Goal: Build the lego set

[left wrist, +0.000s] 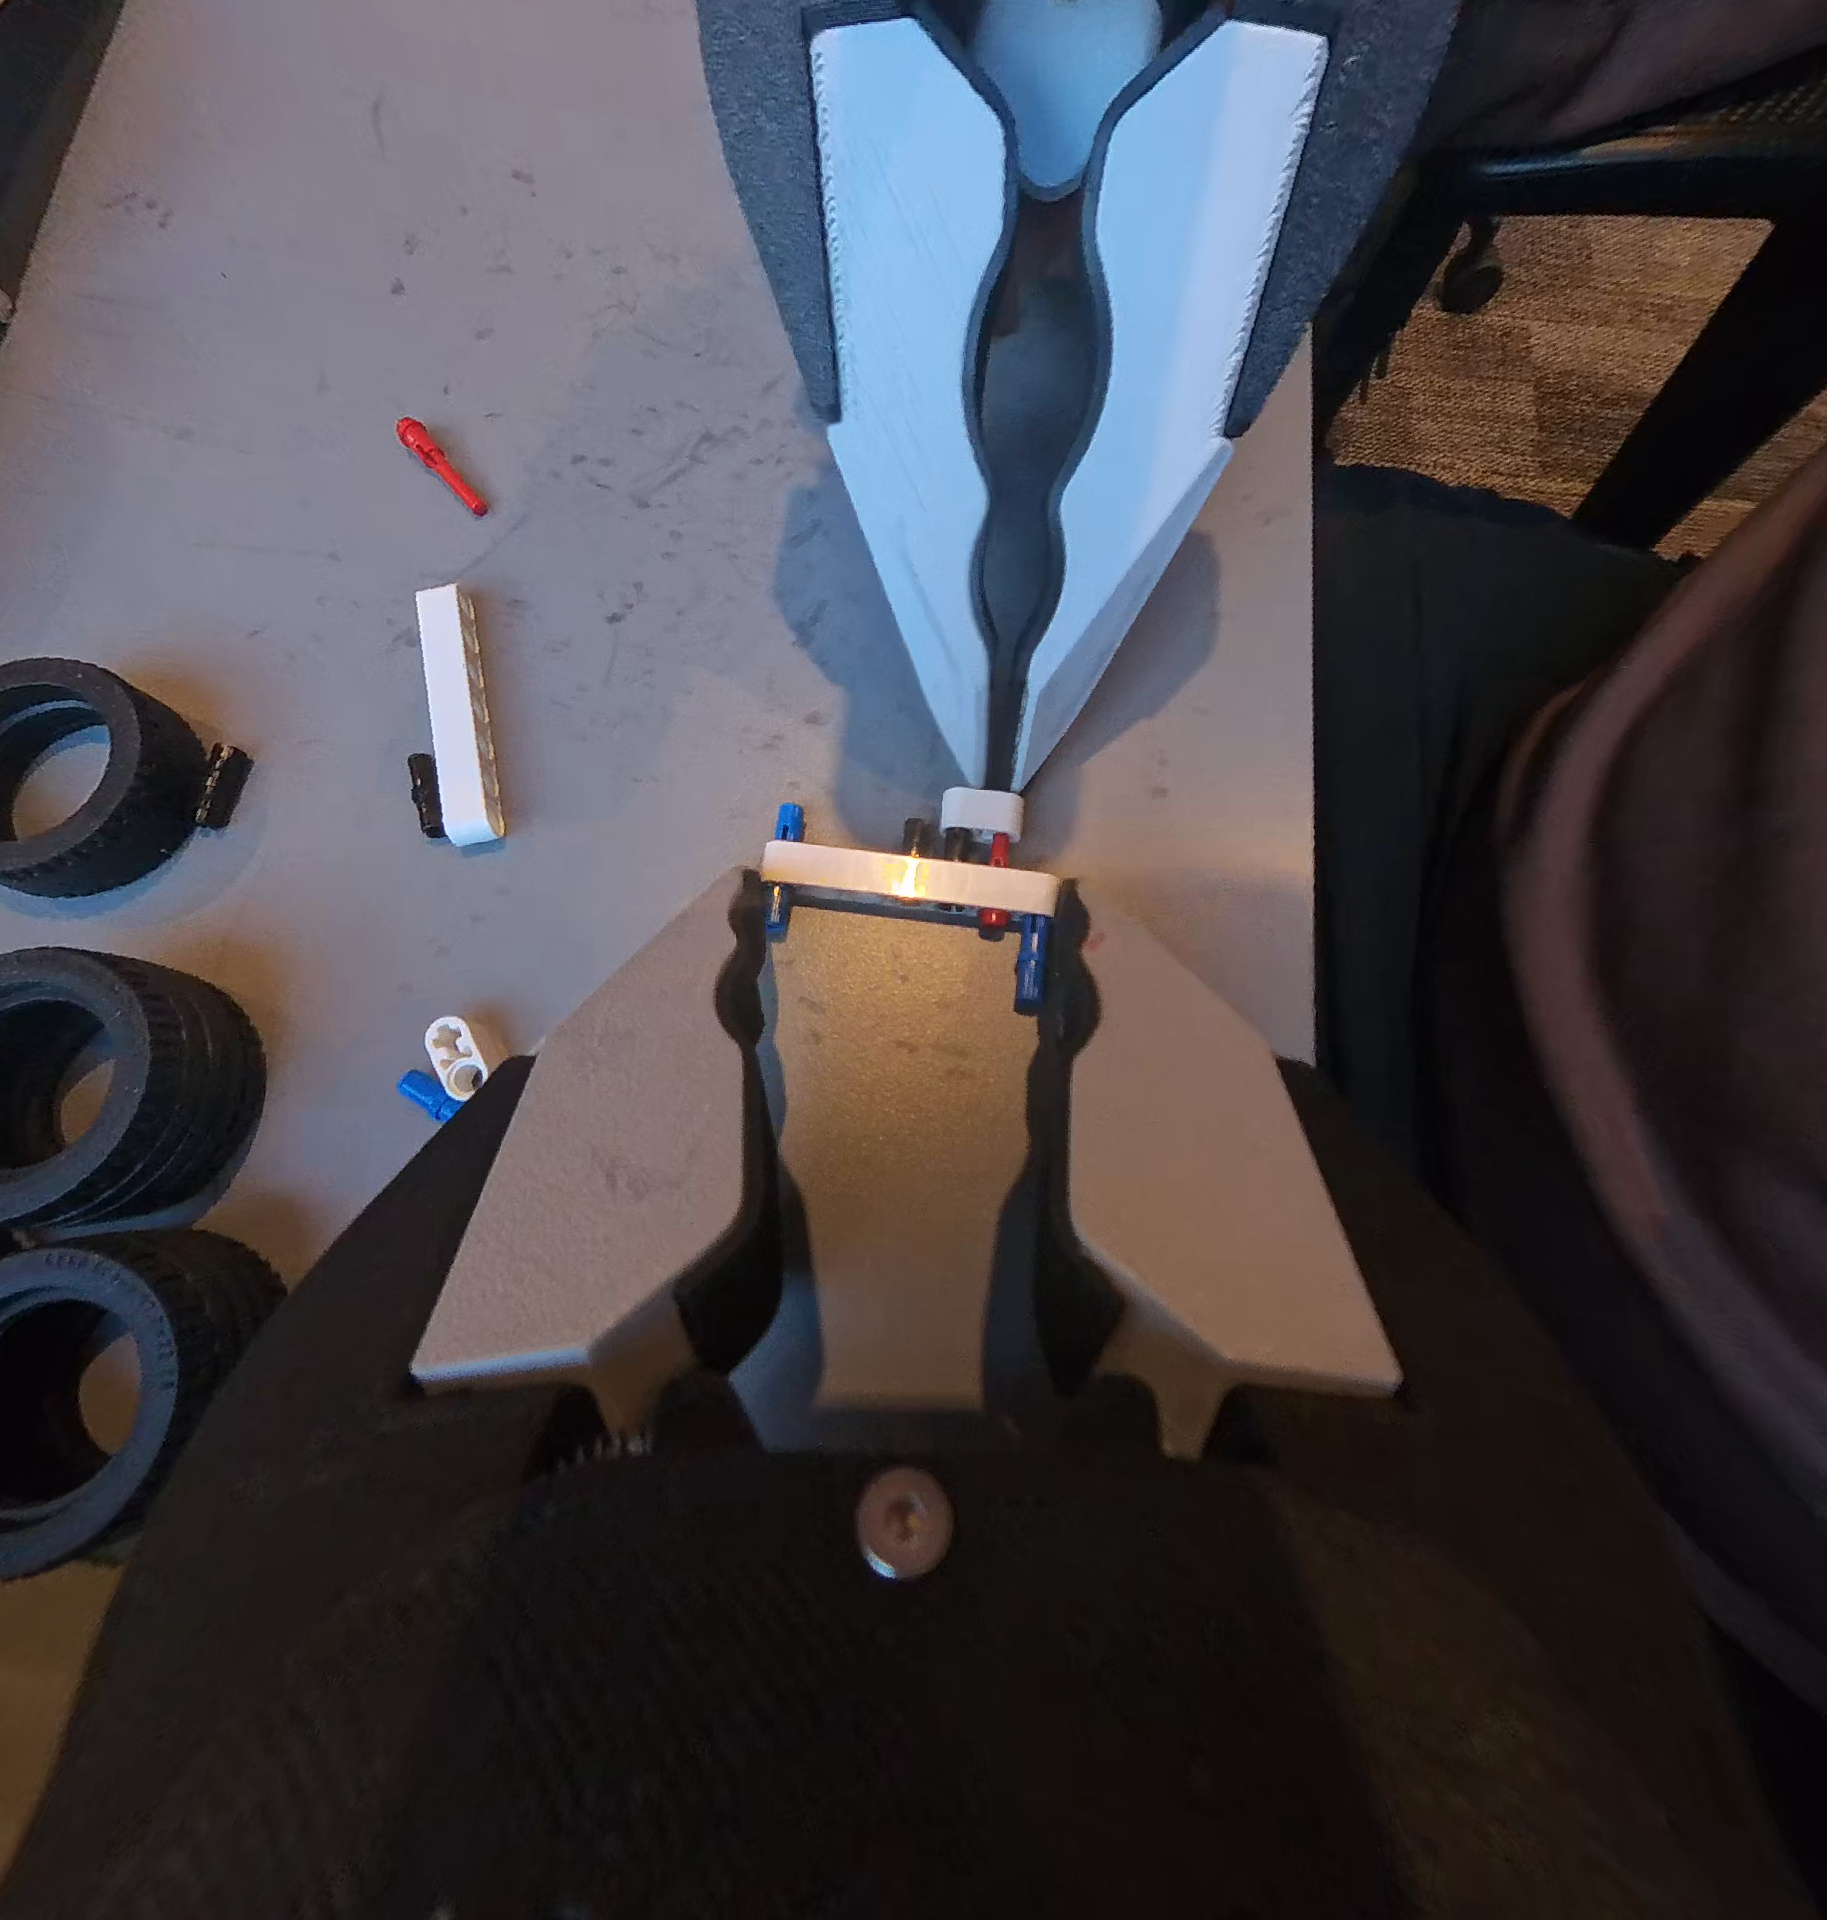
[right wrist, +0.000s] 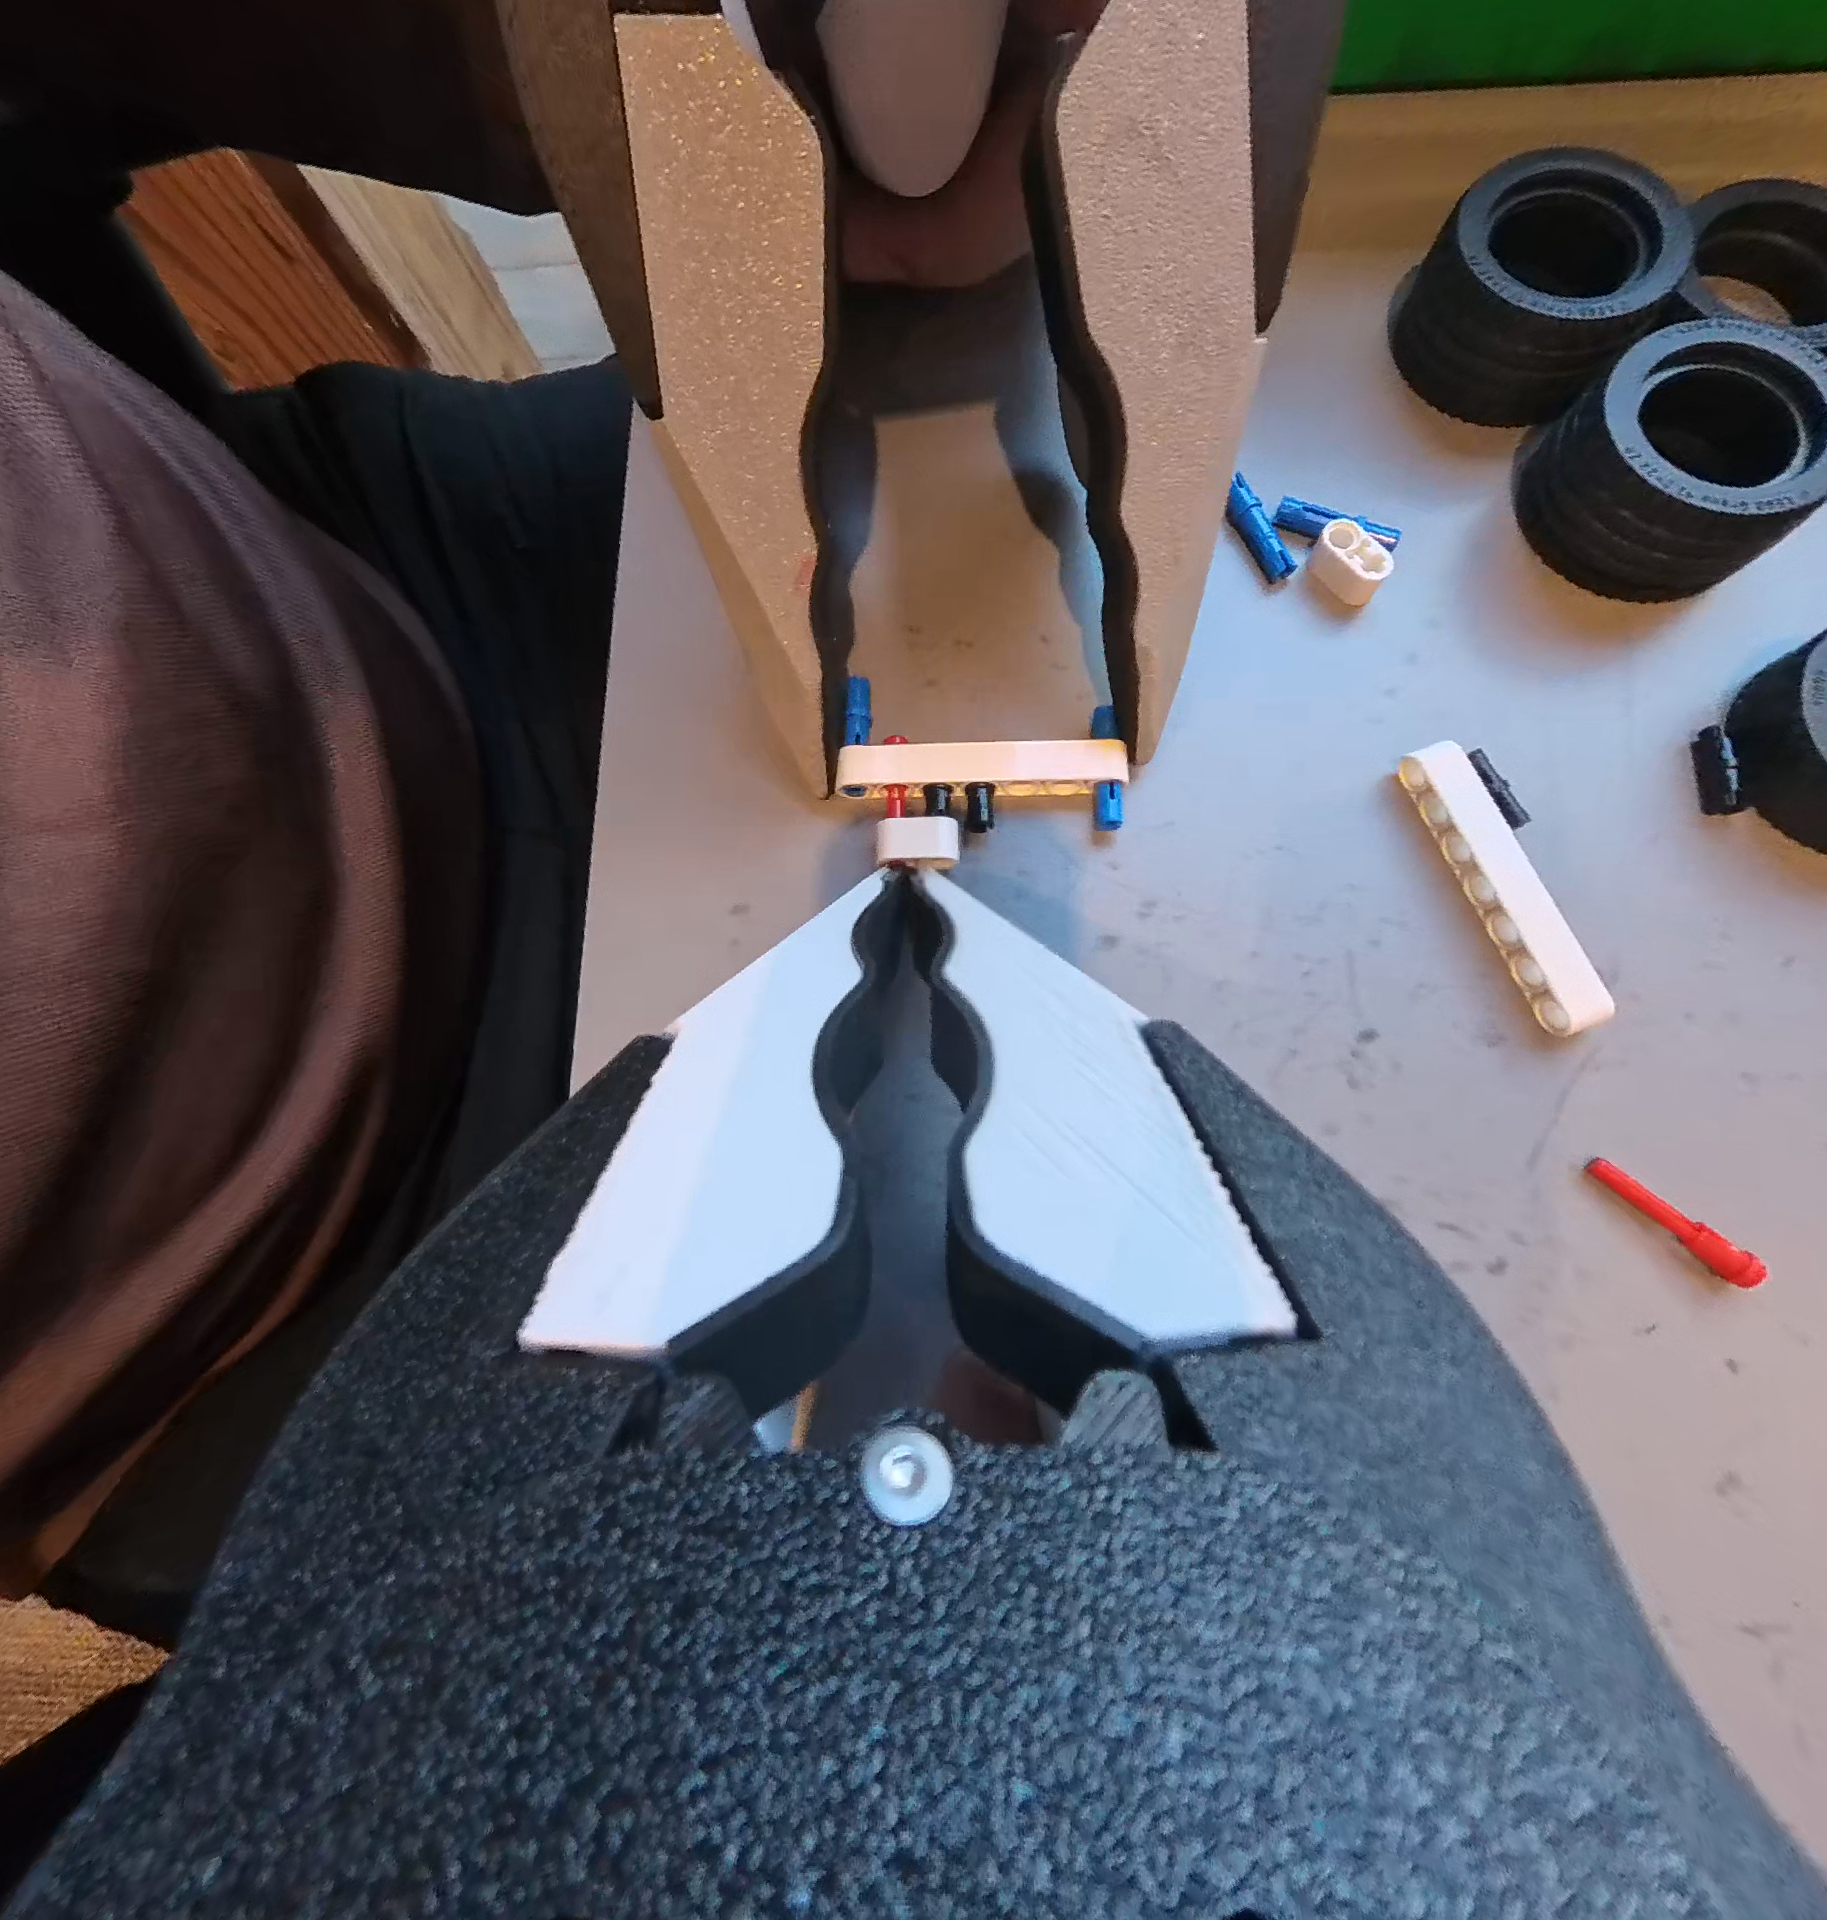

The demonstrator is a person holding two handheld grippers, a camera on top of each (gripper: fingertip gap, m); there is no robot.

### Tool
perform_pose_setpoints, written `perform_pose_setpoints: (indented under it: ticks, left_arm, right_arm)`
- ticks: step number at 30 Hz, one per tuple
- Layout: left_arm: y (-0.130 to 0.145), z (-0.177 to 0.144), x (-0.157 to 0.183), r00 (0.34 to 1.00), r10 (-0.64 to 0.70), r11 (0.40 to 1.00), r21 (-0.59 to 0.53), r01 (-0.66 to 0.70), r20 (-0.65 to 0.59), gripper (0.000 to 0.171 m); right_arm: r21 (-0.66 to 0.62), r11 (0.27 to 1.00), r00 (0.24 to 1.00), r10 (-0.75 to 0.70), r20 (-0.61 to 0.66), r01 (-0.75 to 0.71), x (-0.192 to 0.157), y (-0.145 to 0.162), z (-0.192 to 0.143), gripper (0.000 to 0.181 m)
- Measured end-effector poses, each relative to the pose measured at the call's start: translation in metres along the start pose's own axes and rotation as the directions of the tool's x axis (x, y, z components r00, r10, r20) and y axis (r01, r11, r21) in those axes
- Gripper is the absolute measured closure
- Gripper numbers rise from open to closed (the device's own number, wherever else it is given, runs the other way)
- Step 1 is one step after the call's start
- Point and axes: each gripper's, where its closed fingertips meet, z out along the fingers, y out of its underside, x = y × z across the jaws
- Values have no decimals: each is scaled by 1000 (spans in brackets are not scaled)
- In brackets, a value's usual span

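Note:
My left gripper (left wrist: 909, 894) is shut on the ends of a long white beam (left wrist: 836, 868) and holds it just above the grey table (left wrist: 628, 312). The beam carries blue pins (left wrist: 1031, 966) at both ends, two black pins and a red pin (left wrist: 998, 850) in the middle. My right gripper (right wrist: 901, 881) is shut, and its tips press a small white two-hole connector (right wrist: 919, 840) that sits on the red pin and a black pin. In the right wrist view the left gripper (right wrist: 982, 769) comes from the top with the beam (right wrist: 1034, 758).
Loose on the table are a second white beam with a black pin (left wrist: 459, 717) (right wrist: 1501, 894), a red axle pin (left wrist: 441, 465) (right wrist: 1678, 1226), a small white connector with blue pins (left wrist: 455, 1055) (right wrist: 1350, 556) and several black tyres (left wrist: 88, 1081) (right wrist: 1698, 457). The table edge and a person's clothing (left wrist: 1667, 935) are close by. Less than 4 cm separates the two grippers' tips.

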Motion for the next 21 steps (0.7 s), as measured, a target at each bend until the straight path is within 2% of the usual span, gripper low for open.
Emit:
perform_pose_setpoints:
  ticks: [21]
  left_arm:
    - [-1,1,0,1000,19,1000,-1,-19,-13,118]
  right_arm:
    - [-3,1000,999,-6,38,7,-1,1,0,181]
